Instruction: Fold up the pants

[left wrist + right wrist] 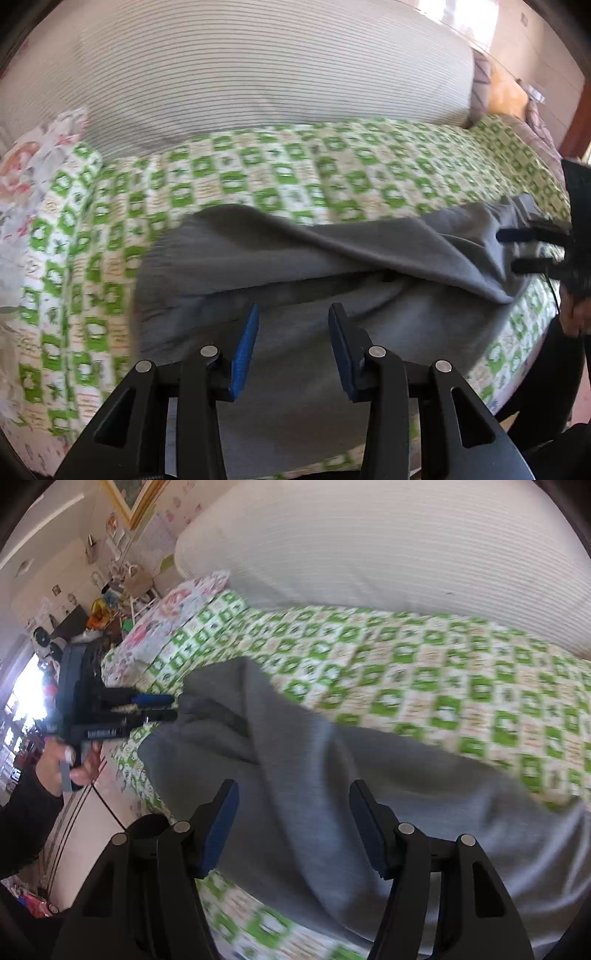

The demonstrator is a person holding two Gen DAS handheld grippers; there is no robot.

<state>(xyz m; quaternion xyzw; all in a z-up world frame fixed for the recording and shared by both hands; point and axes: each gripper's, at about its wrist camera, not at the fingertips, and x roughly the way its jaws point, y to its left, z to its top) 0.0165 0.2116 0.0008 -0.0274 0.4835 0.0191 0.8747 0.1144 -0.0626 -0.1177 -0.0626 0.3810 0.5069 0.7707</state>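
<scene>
The grey pants [295, 266] lay on the bed [258, 177], over its green checked cover, long axis running side to side along the near edge. One part was already doubled over, its raised fold crossing the middle.

The left gripper [293, 347] hovered over the near, flat cloth with its fingers apart and nothing between them. The right gripper [293, 825] likewise hung above the grey cloth, fingers apart and empty. Each gripper stood at an opposite end of the garment, fingers pointing inward along its length.

The pants lay just ahead of and below both pairs of fingers, so the next grasp probably called for each to drop onto its own end.
</scene>
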